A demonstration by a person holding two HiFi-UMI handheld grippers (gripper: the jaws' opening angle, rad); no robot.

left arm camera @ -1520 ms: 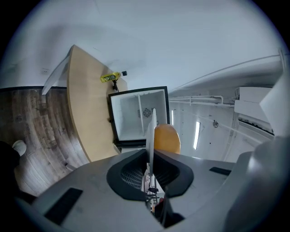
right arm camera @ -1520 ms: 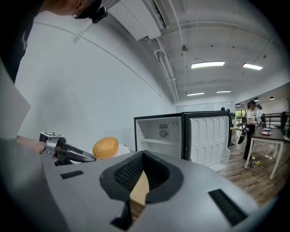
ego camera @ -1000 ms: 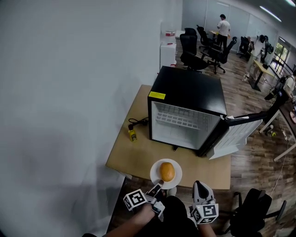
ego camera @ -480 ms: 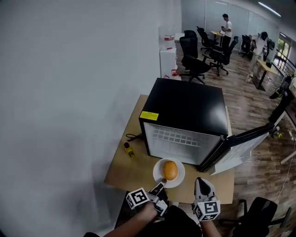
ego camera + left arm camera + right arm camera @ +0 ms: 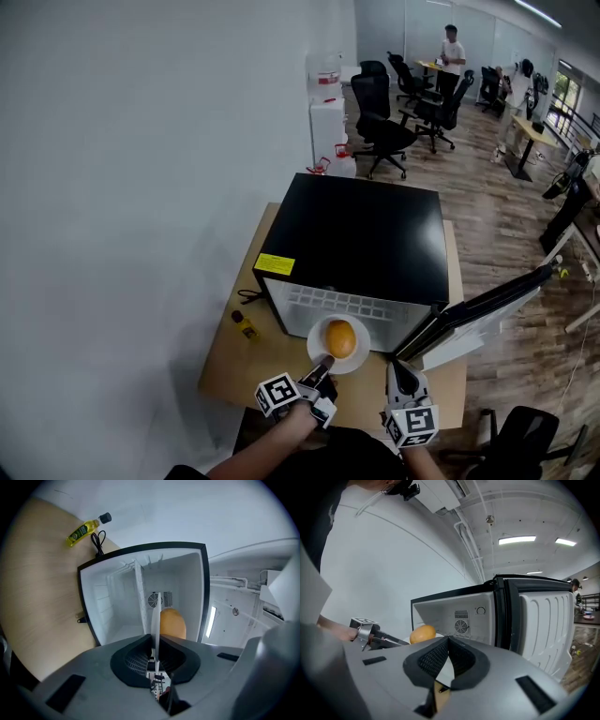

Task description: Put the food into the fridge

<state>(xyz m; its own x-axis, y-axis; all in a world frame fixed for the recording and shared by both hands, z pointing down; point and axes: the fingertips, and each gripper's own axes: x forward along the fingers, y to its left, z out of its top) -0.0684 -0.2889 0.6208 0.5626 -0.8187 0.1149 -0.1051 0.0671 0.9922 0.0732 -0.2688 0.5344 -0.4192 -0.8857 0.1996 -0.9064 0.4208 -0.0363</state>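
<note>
An orange round piece of food (image 5: pixel 340 338) lies on a small white plate (image 5: pixel 318 350). My left gripper (image 5: pixel 323 363) is shut on the plate's near rim and holds it right at the mouth of the black mini fridge (image 5: pixel 361 239). In the left gripper view the plate (image 5: pixel 156 613) shows edge-on between the jaws, with the food (image 5: pixel 173 624) behind it and the white fridge interior (image 5: pixel 117 602) beyond. My right gripper (image 5: pixel 397 368) hovers just right of the plate, shut and empty. In the right gripper view the food (image 5: pixel 423 633) sits left of the jaws.
The fridge door (image 5: pixel 478 314) stands open to the right. The fridge sits on a wooden table (image 5: pixel 230 370) against a white wall. A small yellow bottle (image 5: pixel 244 324) and a black cable (image 5: pixel 97 541) lie left of the fridge. Office chairs (image 5: pixel 380 127) and people stand far behind.
The plate with the food has been carried forward from the table's front edge to the fridge opening. Both grippers moved forward with it, still shut.
</note>
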